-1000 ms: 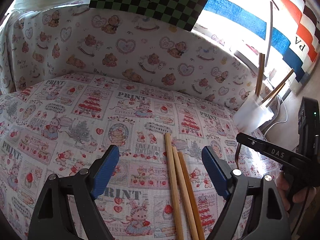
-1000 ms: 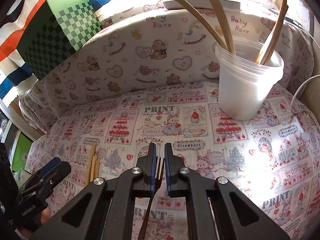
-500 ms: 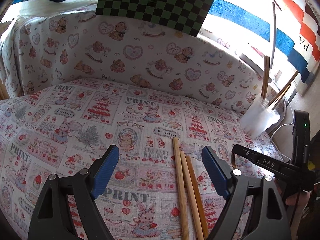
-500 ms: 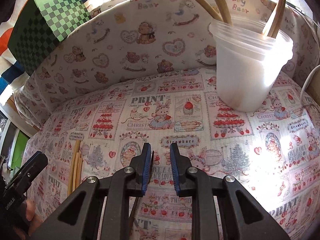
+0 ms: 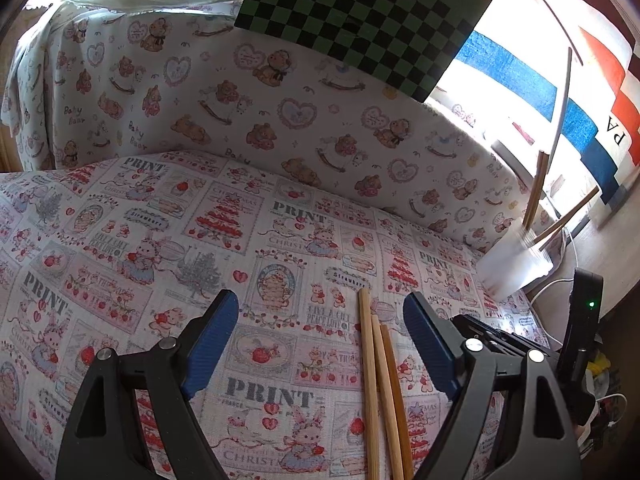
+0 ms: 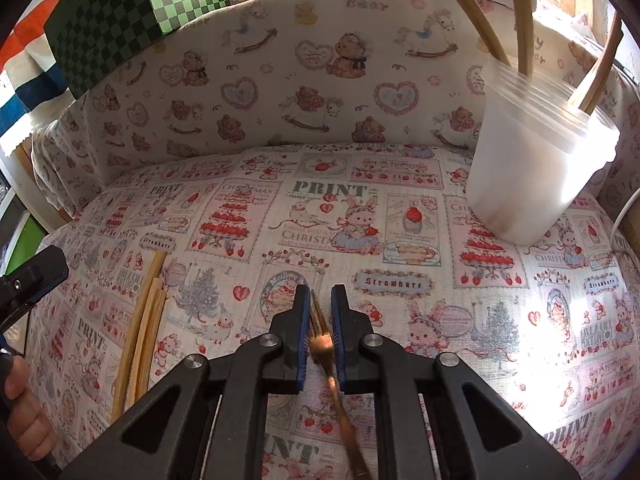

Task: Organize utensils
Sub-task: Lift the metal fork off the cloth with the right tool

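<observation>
My right gripper point(image 6: 320, 296) is shut on a copper fork point(image 6: 322, 346), tines forward, handle trailing down under the gripper. A translucent white cup point(image 6: 536, 176) holding several wooden utensils stands ahead to the right; it also shows in the left wrist view point(image 5: 516, 264). My left gripper point(image 5: 320, 316) is open and empty, low over the printed cloth. Three wooden chopsticks point(image 5: 380, 388) lie between its fingers, nearer the right one; they also show in the right wrist view point(image 6: 142, 320).
A patterned cloth point(image 5: 160, 240) covers the table and rises as a back wall point(image 6: 280, 80). A green checkered box point(image 5: 360, 20) sits above the wall. A white cable point(image 5: 560, 280) runs beside the cup at the table's right edge.
The right gripper's jaws parted around the fork half a second ago, then closed on its neck again. The cup has come nearer in the right view. The left gripper drifted slightly.
</observation>
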`<state>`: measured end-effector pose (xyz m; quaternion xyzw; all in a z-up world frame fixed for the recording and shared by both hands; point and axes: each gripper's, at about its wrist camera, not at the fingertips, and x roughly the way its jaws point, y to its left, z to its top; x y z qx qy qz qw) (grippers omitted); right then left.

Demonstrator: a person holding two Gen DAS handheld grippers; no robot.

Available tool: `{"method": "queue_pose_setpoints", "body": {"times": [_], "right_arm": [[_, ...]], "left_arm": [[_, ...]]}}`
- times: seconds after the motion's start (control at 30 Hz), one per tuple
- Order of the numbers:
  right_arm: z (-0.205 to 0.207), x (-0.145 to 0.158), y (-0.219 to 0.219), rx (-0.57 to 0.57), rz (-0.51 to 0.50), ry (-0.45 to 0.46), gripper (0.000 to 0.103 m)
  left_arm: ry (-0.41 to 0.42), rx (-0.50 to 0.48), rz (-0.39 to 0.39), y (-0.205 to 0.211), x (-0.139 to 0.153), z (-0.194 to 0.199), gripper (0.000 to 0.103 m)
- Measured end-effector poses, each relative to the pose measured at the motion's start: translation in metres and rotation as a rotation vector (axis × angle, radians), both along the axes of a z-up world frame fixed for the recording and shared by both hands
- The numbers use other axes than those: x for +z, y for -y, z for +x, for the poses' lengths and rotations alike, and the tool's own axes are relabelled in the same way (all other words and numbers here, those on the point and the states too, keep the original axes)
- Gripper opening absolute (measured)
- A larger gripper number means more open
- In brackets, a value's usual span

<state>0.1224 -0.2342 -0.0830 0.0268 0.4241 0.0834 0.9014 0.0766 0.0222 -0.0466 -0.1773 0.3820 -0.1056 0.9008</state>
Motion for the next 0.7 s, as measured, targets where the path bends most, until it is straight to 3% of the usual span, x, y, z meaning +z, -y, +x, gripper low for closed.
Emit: {"method": "queue_pose_setpoints", "body": {"times": [0.1, 0.23, 0.4, 0.53, 0.7], "right_arm": [[0.001, 0.001, 0.002, 0.000, 0.015, -0.019, 0.005], [-0.002, 0.002, 0.021, -0.010, 0.118, -0.040, 0.004], [-0.011, 0.011, 0.022, -0.015, 0.076, 0.011, 0.002], [-0.016, 0.017, 0.024, -0.016, 0.084, 0.032, 0.001], [-0.010, 0.012, 0.024, -0.027, 0.072, -0.009, 0.003]], "left_arm": [[-0.016, -0.001, -0.009, -0.001, -0.003, 0.002, 0.083], [-0.014, -0.002, 0.002, 0.001, -0.003, 0.002, 0.083], [0.014, 0.012, 0.051, 0.004, 0.000, -0.001, 0.083], [0.013, 0.011, 0.029, 0.000, 0.000, -0.001, 0.083], [0.027, 0.026, 0.056, 0.000, 0.001, -0.001, 0.083]]}}
